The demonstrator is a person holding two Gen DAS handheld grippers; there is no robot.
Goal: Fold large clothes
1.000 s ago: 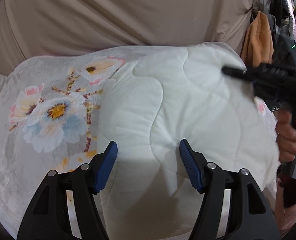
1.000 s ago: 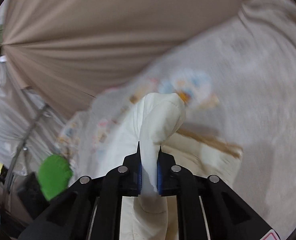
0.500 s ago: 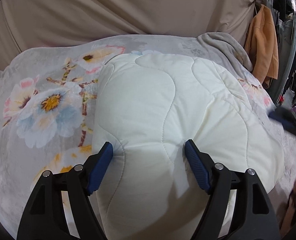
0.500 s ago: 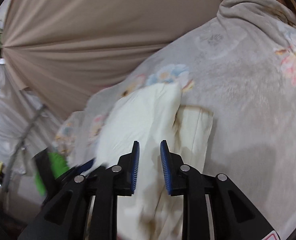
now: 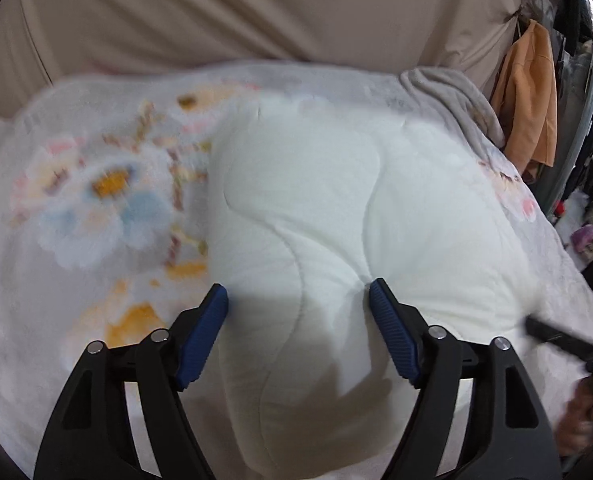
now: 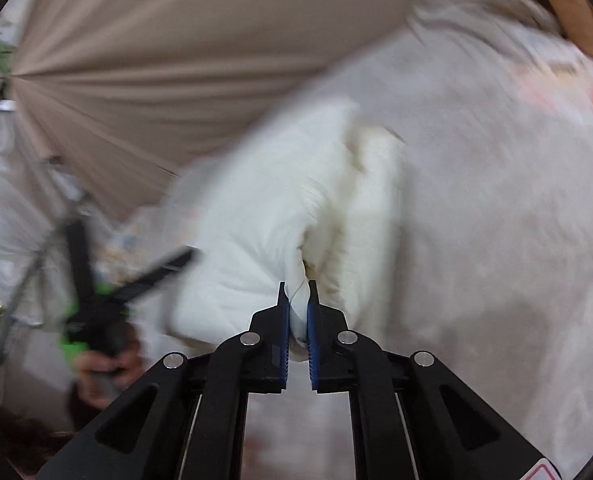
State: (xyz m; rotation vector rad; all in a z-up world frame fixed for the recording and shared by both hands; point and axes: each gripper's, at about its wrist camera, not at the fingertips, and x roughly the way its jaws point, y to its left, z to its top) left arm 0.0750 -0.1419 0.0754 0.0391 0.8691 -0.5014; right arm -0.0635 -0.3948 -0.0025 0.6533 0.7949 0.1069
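Two grippers work over one bulky white quilted garment (image 5: 336, 208) that lies folded on a floral blanket (image 5: 96, 208) spread over a bed.

From the left wrist view, the left gripper (image 5: 298, 336) has its blue pads wide apart and its jaws are opening. The garment's near edge bulges up between the two fingers, with the left pad (image 5: 202, 336) just beside its left side and the right pad (image 5: 392, 332) close against a stitched crease; whether either pad touches the cloth cannot be told. Ahead of the fingertips the garment stretches away as a padded mound with curved seams. To the tool's left the blanket shows a blurred blue and orange flower. Beyond the bed hangs a beige curtain (image 5: 256, 12). Far to the right an orange garment (image 5: 528, 92) hangs, and at the lower right edge the dark right gripper (image 5: 556, 338) reaches in toward the white garment's corner, a hand (image 5: 584, 420) behind it.

From the right wrist view, the right gripper (image 6: 297, 304) is pinched together on a thin edge of the white garment (image 6: 256, 216), which rises ahead of the fingertips as a thick fold. To the tool's left the left gripper (image 6: 136, 276) shows, blurred, held by a hand (image 6: 104, 364). The blanket (image 6: 496, 200) fills the right side.
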